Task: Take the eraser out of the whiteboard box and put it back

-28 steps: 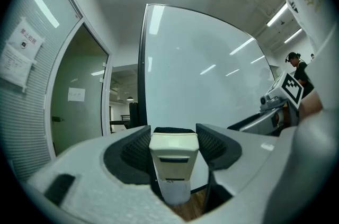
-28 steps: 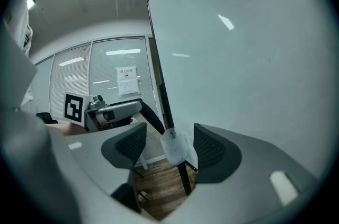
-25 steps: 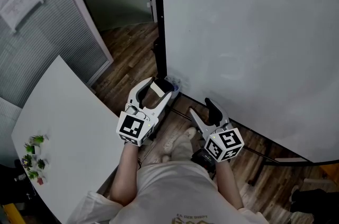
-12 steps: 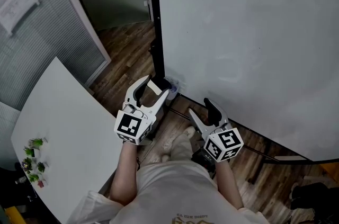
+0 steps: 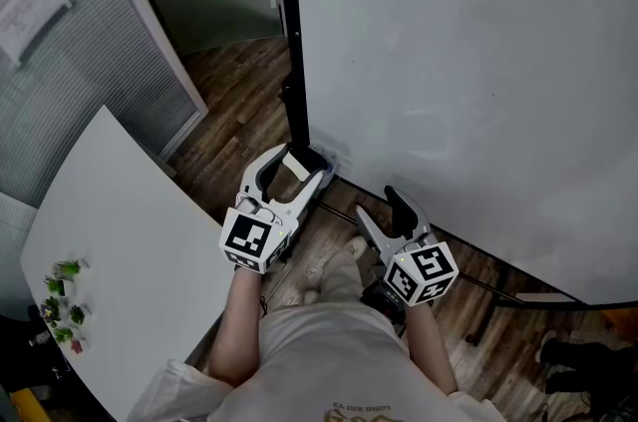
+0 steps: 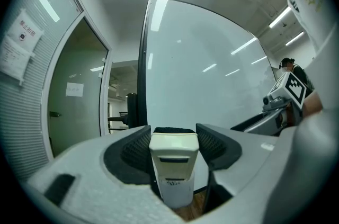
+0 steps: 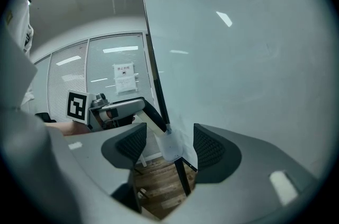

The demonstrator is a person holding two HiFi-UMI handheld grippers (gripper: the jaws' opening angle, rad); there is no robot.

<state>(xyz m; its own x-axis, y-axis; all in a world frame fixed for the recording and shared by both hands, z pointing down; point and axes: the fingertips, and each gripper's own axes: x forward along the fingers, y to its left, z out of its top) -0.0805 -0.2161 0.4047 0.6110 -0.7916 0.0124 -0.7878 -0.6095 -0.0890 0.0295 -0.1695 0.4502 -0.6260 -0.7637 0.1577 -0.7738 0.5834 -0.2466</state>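
The left hand-held gripper (image 6: pixel 174 135) clamps the cream plastic eraser with black felt (image 6: pixel 174 166), its end at the translucent plastic whiteboard box (image 7: pixel 170 148). Best to move it straight along the opening, without tilting. The right hand-held gripper (image 7: pixel 168 137) stands wide, empty.

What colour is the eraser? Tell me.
The eraser is cream with a black felt edge, clearest in the left gripper view.

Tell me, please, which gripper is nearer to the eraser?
Left. The left gripper has the eraser clamped between its fingers; the right gripper hangs open, apart from it, to its right in the head view.
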